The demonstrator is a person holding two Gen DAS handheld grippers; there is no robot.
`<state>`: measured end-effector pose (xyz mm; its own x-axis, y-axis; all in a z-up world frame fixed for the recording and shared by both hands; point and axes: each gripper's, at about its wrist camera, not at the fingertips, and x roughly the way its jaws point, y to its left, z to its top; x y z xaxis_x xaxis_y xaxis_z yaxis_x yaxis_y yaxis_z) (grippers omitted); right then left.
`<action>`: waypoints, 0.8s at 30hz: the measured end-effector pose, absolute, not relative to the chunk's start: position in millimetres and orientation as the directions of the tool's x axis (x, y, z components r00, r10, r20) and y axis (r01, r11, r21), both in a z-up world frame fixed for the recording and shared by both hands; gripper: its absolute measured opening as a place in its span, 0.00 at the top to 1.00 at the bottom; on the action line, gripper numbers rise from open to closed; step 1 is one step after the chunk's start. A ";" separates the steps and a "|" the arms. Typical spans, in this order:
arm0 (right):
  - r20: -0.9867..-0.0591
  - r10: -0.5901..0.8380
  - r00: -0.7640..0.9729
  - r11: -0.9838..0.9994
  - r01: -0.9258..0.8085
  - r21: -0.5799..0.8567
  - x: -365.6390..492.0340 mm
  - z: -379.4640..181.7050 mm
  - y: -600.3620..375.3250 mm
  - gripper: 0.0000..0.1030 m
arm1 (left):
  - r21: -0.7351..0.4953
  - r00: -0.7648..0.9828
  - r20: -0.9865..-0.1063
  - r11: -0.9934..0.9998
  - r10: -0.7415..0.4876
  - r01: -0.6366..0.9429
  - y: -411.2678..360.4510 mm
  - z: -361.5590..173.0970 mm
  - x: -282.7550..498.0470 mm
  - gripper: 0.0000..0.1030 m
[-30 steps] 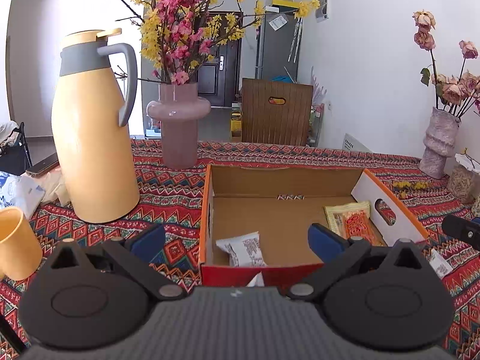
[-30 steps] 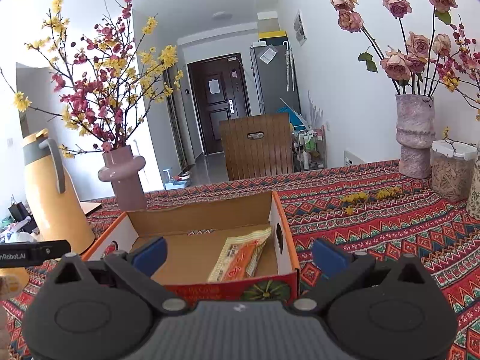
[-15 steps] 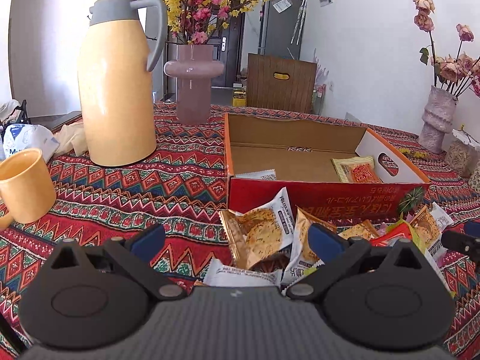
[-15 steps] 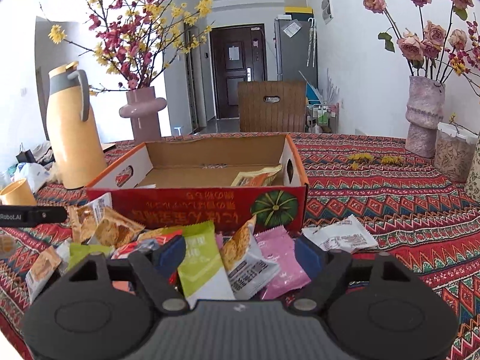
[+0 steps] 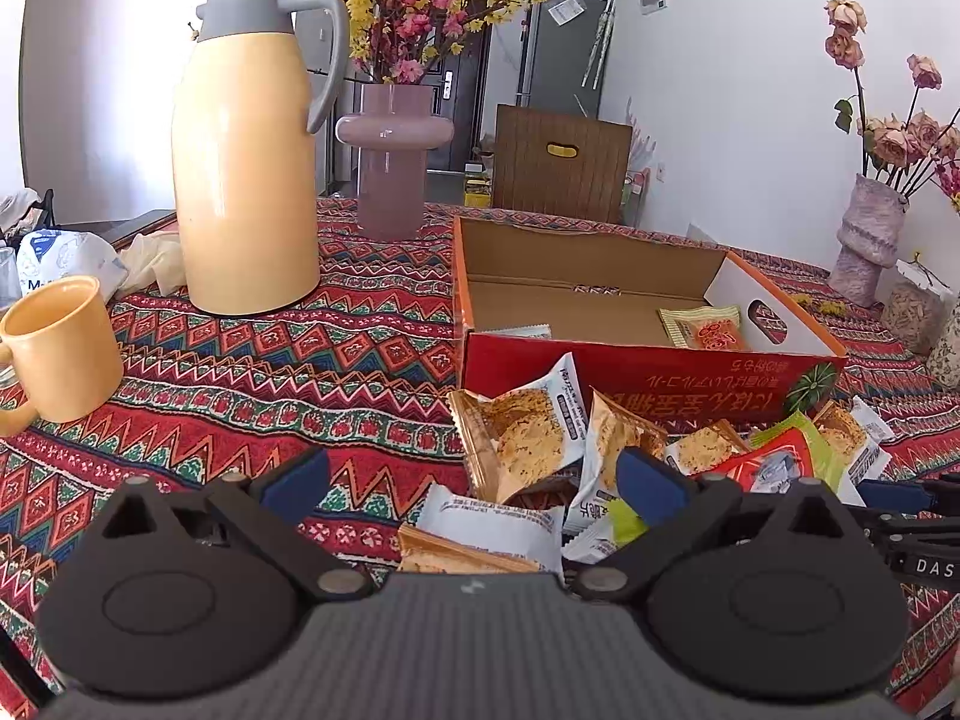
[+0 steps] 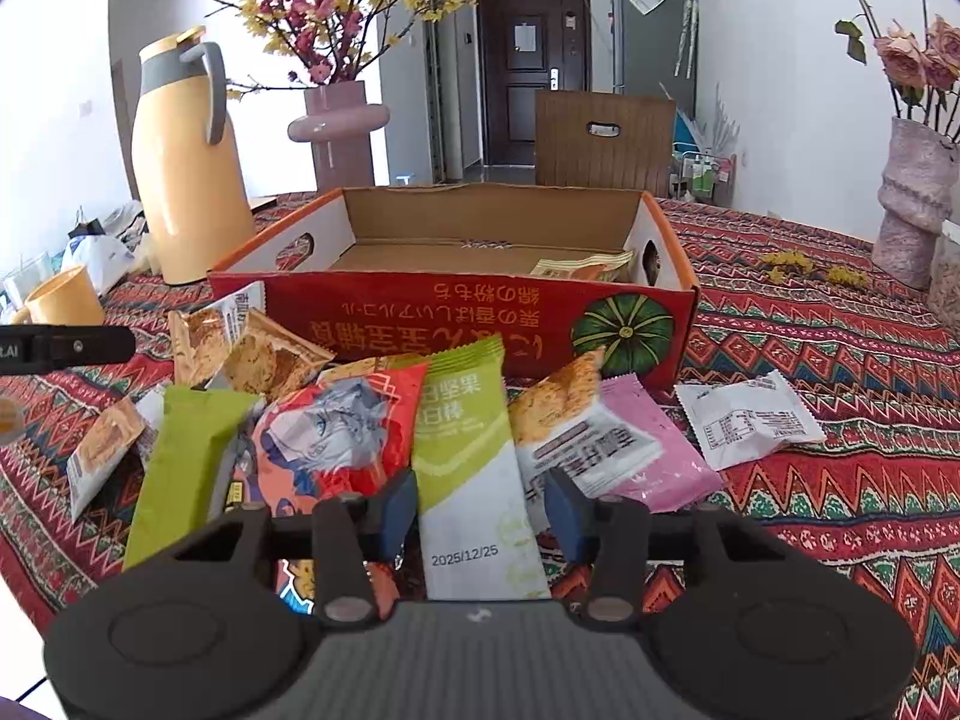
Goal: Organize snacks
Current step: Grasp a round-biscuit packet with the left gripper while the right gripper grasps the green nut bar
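My right tool [image 6: 480, 507] is closing its jaws around the green-and-white snack bar [image 6: 474, 456], which lies lengthwise between the blue pads; I see a sliver of gap on each side, so I judge the pads are not pressing yet. My left tool [image 5: 474, 489] hangs released, jaws wide, over the near edge of the snack pile, with a white-and-tan biscuit packet [image 5: 480, 531] just below it.

To do this pick well, I'd keep the right tool centred on the bar's white lower half and let the pads meet its long edges squarely, so the neighbouring red cartoon-print packet [image 6: 336, 438] and the pink packet [image 6: 648, 450] aren't pinched along with it. The wrapper is slippery film, so a firm close before lifting seems wise.

Beyond the pile stands the red cardboard box [image 6: 456, 312], its near wall touching the heap; inside it an orange-and-yellow packet [image 6: 585, 269] lies at the right end. Most snacks are outside, so the sorting looks barely begun. Farther back on the patterned tabletop [image 6: 840, 360] stand the yellow thermos jug [image 5: 246, 168] and the mauve vase [image 5: 393, 162].
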<state>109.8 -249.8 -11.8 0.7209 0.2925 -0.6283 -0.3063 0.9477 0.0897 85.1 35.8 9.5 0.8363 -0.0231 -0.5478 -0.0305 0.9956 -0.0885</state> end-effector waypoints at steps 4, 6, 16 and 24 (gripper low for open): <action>-0.668 0.292 0.685 0.940 -0.332 0.071 119.4 -15.8 -244.8 0.60 | -0.092 0.840 -0.543 0.995 -0.018 -0.038 39.9 10.4 78.9 0.00; -0.672 0.288 0.682 0.939 -0.338 0.059 120.6 -16.3 -243.0 0.60 | -0.093 0.839 -0.544 0.995 -0.013 -0.045 42.4 10.2 76.6 0.00; -0.656 0.280 0.701 0.948 -0.309 0.076 114.7 -13.5 -247.0 0.65 | -0.095 0.827 -0.562 0.994 -0.011 -0.051 46.4 6.1 71.7 0.00; -0.558 0.236 0.796 0.971 -0.215 0.104 94.2 4.4 -263.6 0.65 | -0.091 0.801 -0.598 0.994 -0.011 -0.054 46.5 -3.1 72.1 0.00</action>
